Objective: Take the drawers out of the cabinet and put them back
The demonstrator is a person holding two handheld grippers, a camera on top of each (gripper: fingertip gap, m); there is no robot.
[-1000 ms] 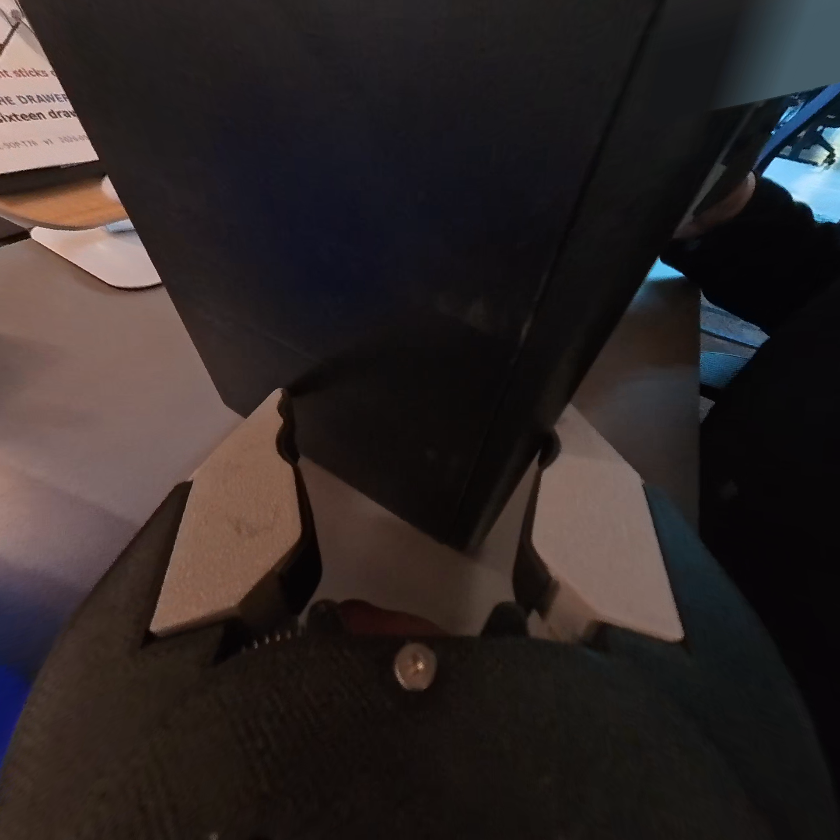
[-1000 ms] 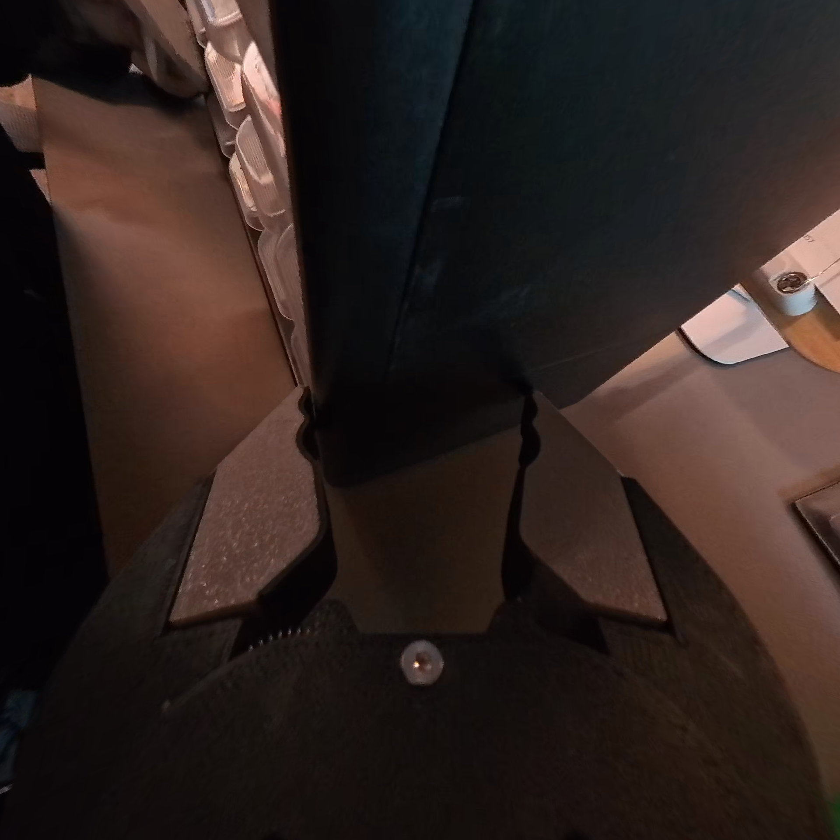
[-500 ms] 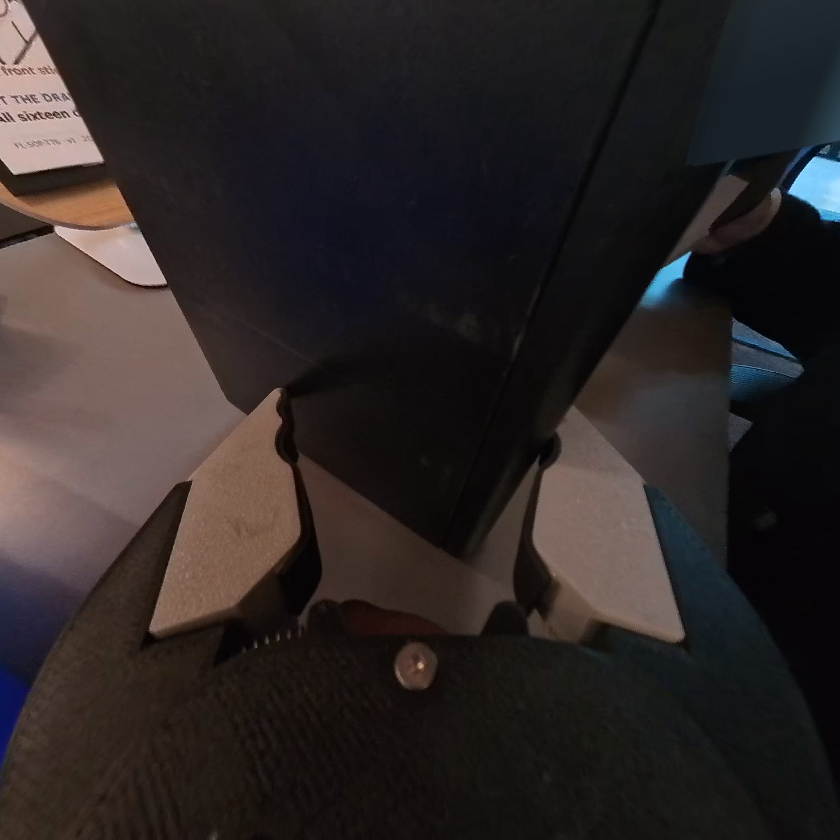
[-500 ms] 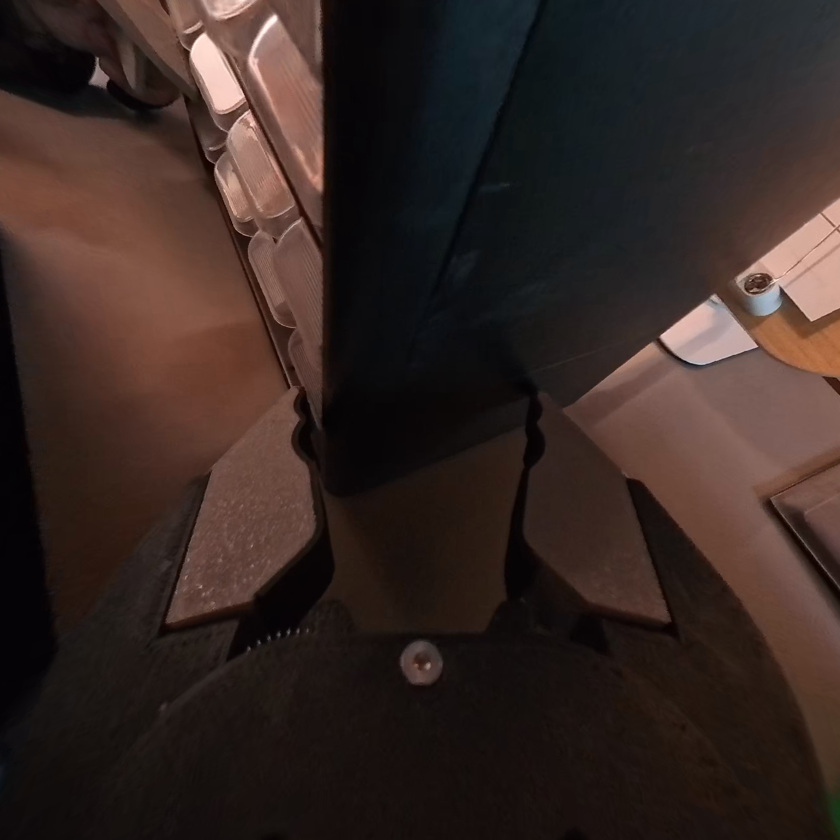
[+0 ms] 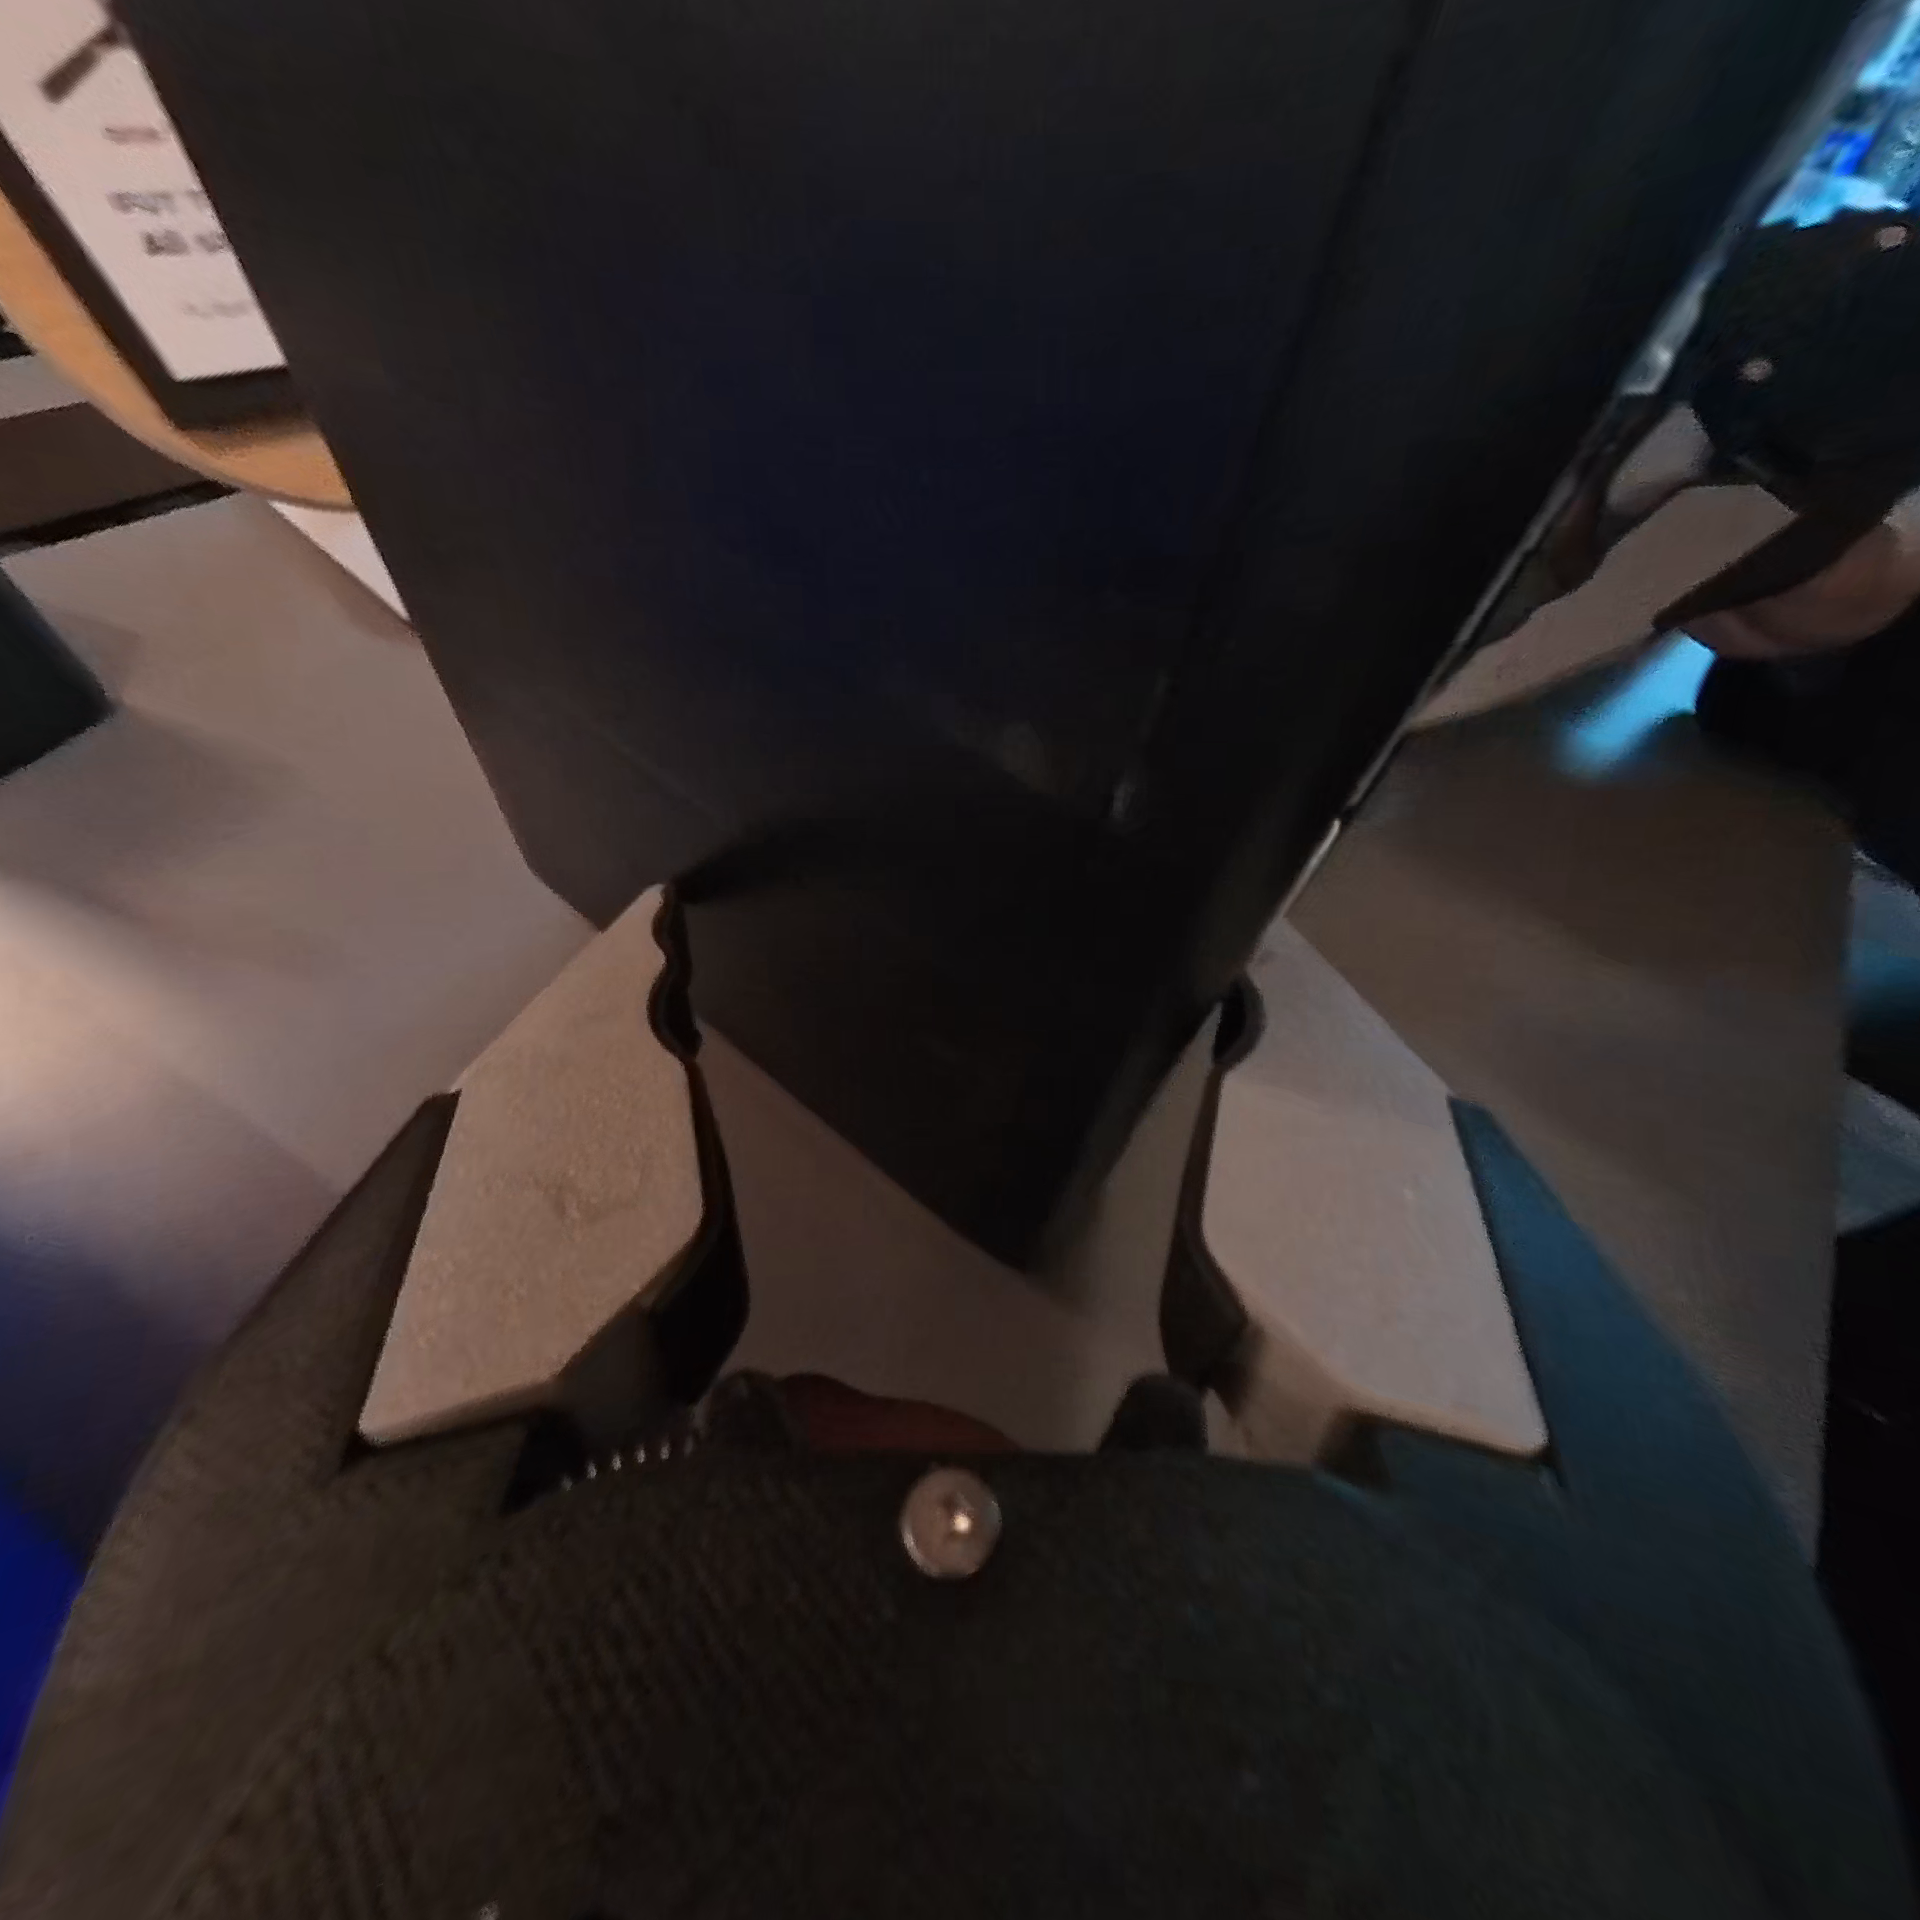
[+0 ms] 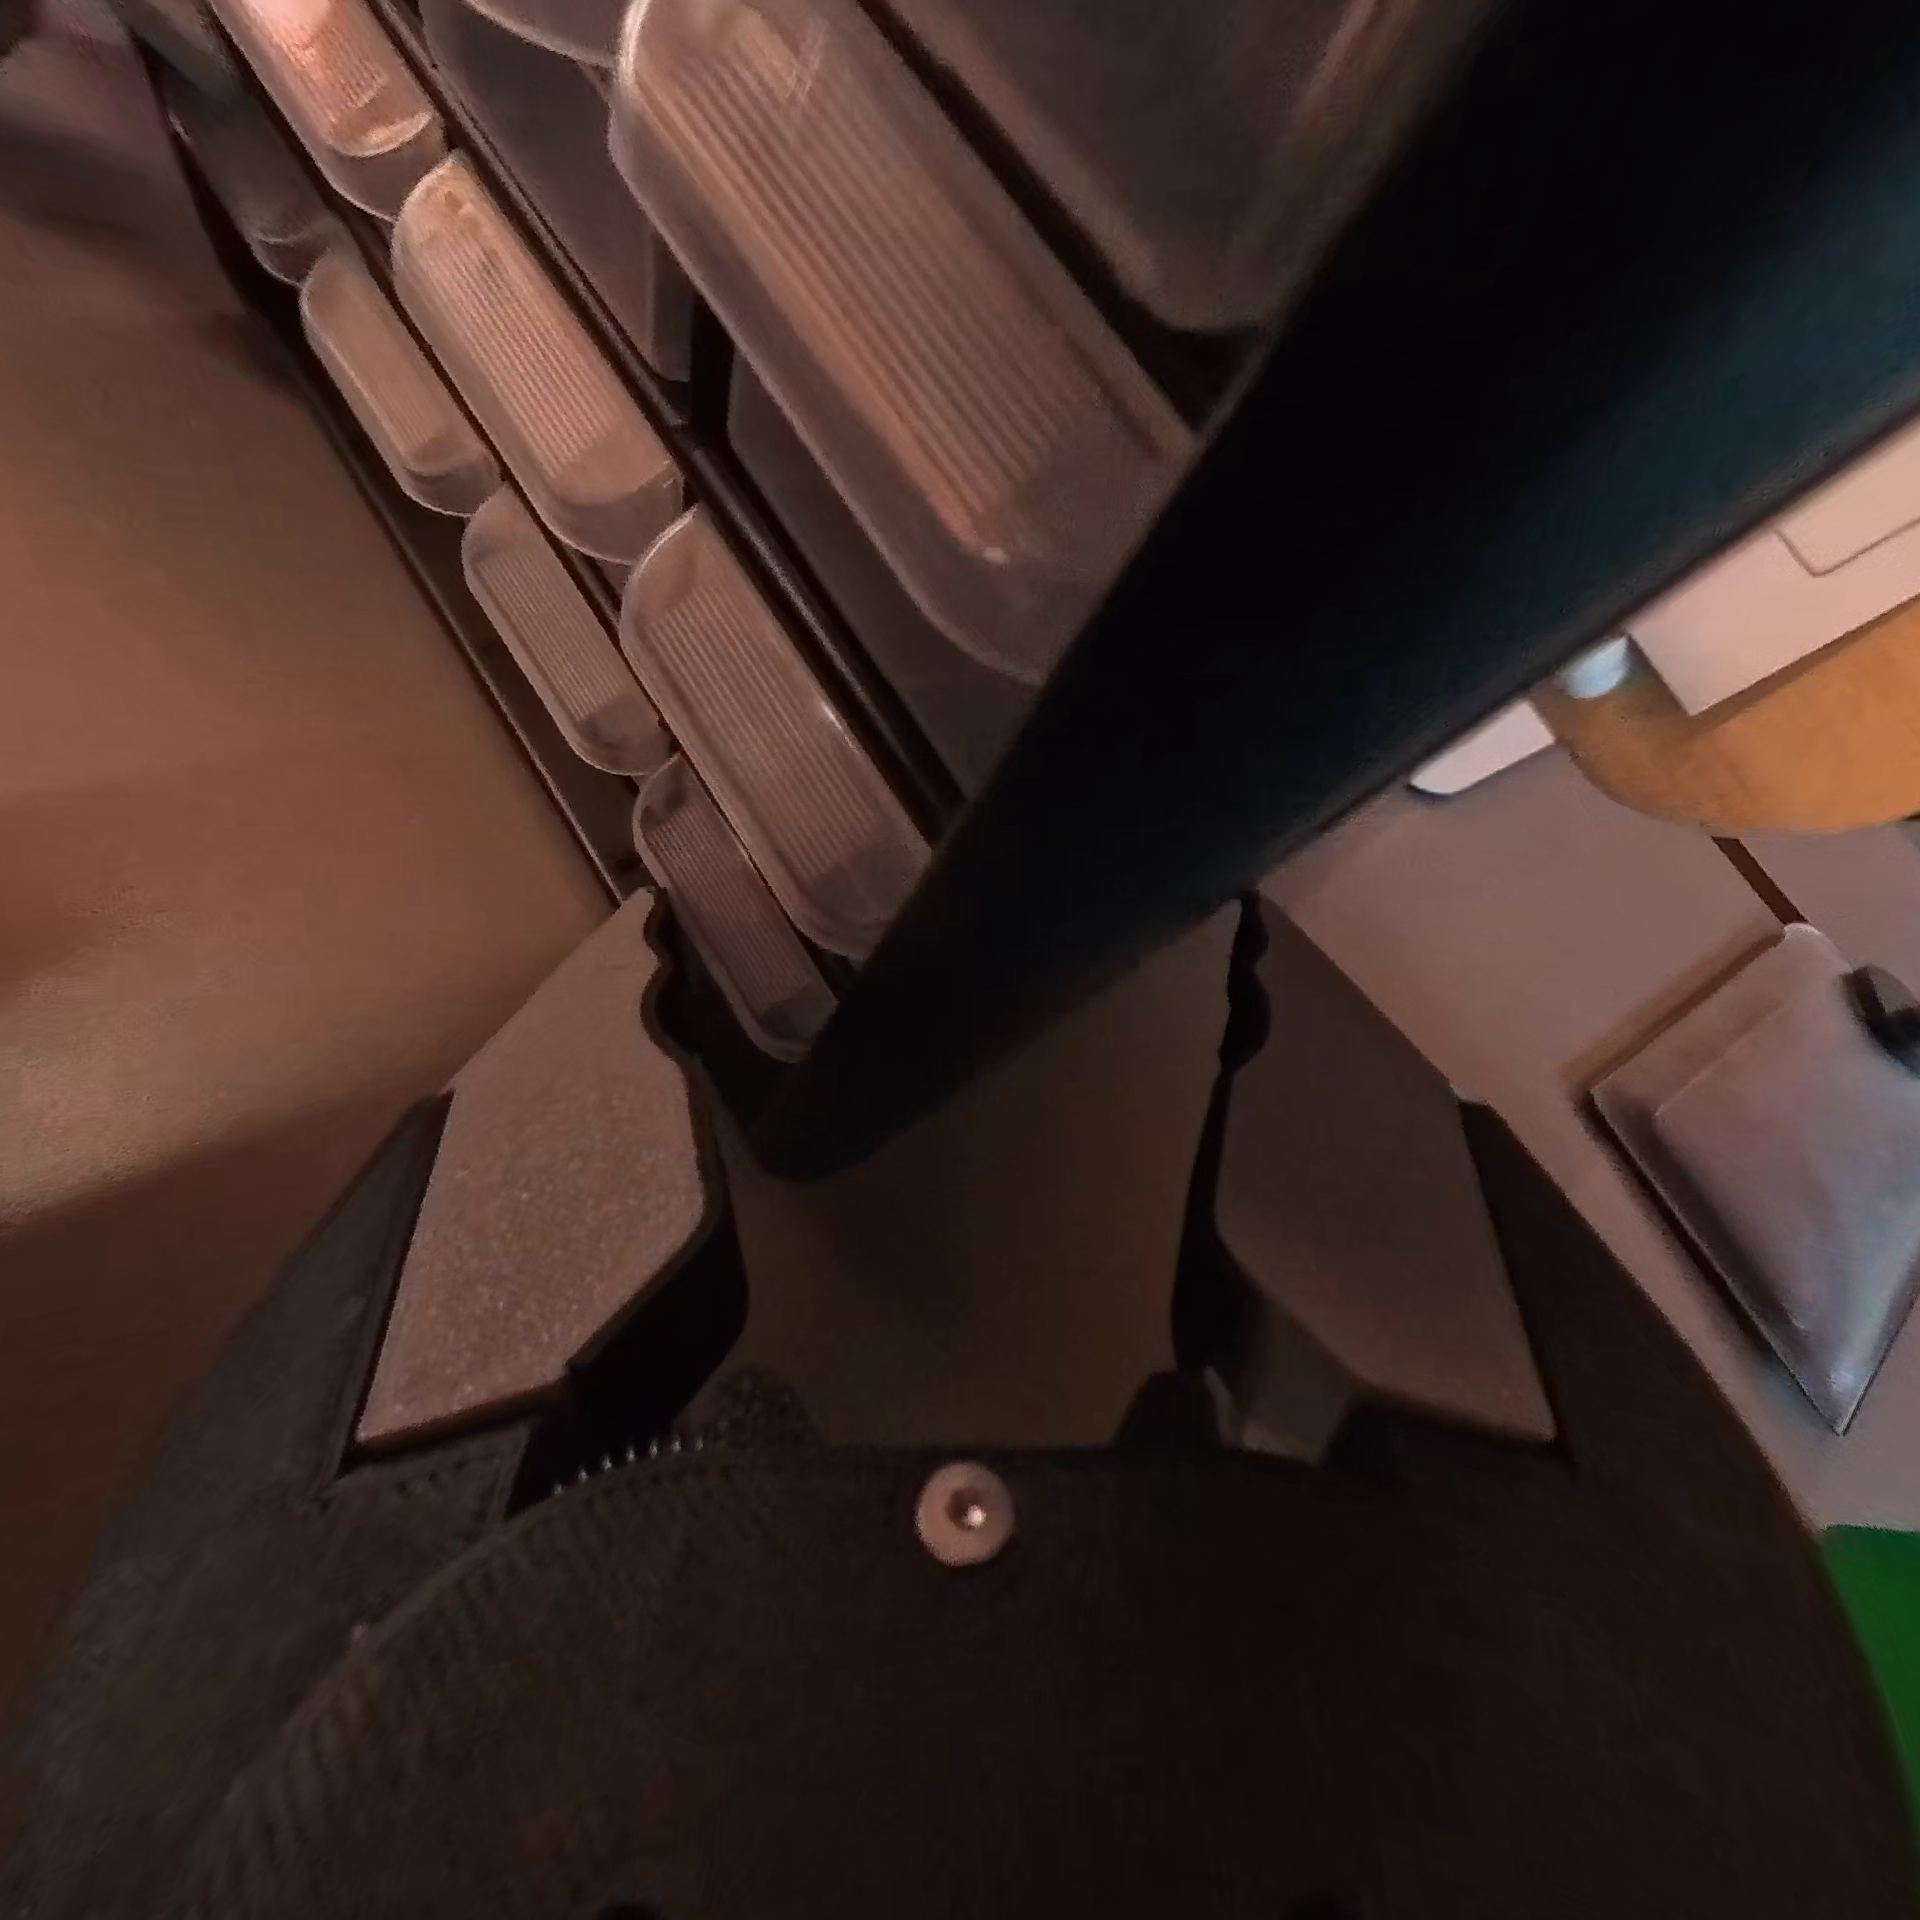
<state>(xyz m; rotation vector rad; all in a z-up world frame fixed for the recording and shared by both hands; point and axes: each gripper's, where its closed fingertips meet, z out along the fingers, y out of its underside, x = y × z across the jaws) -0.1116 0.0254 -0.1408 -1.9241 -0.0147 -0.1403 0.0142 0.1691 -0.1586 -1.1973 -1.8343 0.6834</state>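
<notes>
The black cabinet (image 5: 831,416) fills the left wrist view. Its lower corner sits between the two fingers of my left gripper (image 5: 951,977), which press on it from both sides. In the right wrist view the cabinet's black side (image 6: 1455,364) runs diagonally. Several translucent ribbed drawers (image 6: 831,343) sit in rows in its front. My right gripper (image 6: 951,945) holds another lower corner, one finger by the bottom drawer and one on the black side. The right gripper (image 5: 1818,395) and a hand (image 5: 1808,613) show far right in the left wrist view.
The cabinet is over a grey-brown table (image 5: 208,831). A framed white sheet (image 5: 156,208) on a wooden stand (image 5: 104,416) is at the back left. In the right wrist view a grey metal plate (image 6: 1766,1174) and a wooden piece (image 6: 1745,748) lie on the right.
The cabinet has turned between the two grippers. The right wrist view now shows much more of the drawer fronts. Both grippers keep the same hold on the corners.
</notes>
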